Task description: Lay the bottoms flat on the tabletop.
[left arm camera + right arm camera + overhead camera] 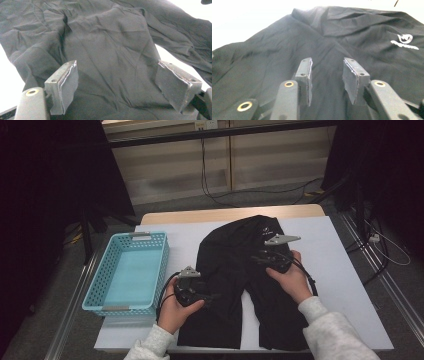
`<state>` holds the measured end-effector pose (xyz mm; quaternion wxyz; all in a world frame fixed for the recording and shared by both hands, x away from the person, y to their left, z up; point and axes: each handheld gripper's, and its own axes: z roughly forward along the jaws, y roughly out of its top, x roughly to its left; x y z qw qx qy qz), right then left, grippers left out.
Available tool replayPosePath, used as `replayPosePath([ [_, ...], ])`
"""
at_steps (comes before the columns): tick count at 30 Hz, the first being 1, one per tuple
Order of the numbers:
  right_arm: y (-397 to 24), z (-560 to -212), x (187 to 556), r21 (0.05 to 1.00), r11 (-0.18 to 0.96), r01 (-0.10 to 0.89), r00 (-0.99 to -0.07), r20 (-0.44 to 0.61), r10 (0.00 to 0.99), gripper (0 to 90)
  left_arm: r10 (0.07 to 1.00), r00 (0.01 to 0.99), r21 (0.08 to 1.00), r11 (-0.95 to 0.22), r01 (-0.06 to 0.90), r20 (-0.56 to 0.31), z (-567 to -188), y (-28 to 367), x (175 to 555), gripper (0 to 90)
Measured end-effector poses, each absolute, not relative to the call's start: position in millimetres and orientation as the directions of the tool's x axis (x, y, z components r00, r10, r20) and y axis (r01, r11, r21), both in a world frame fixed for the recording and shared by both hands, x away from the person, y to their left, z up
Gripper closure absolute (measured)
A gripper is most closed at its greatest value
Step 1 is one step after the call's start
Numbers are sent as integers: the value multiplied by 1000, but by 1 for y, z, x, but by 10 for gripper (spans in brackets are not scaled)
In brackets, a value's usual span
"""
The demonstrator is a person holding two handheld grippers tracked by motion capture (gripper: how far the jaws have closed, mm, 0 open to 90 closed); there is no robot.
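White table (345,285), grey floor (170,205), dark room.

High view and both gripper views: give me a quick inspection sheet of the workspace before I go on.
Surface: white table top, wooden edge at the far side.
Job's things: black garment spread flat, white logo near its far end; empty blue basket to its left.
Clutter: nothing seen.
Grippers: left gripper open wide over the cloth; right gripper narrower, with a gap between its jaws and nothing in it.
Cables: black cable trailing from the left gripper; floor cables behind the table.
Surroundings: dark drapes on both sides, pale wall panels behind.
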<state>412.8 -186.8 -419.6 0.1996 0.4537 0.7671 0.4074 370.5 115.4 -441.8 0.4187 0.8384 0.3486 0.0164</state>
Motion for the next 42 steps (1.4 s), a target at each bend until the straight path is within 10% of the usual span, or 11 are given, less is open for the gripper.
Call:
replayPosePath([
  [23, -128, -457, 518, 764, 241, 599, -507, 128, 852, 627, 611, 745, 706, -402, 583, -267, -445, 116, 368, 205],
  [39, -114, -455, 545, 728, 351, 589, -556, 50, 829, 900, 612, 741, 726, -371, 578, -277, -439, 119, 367, 224],
  [42, -115, -424, 573, 844, 165, 510, -461, 106, 881, 846, 618, 738, 737, -359, 573, -273, -437, 120, 367, 231],
])
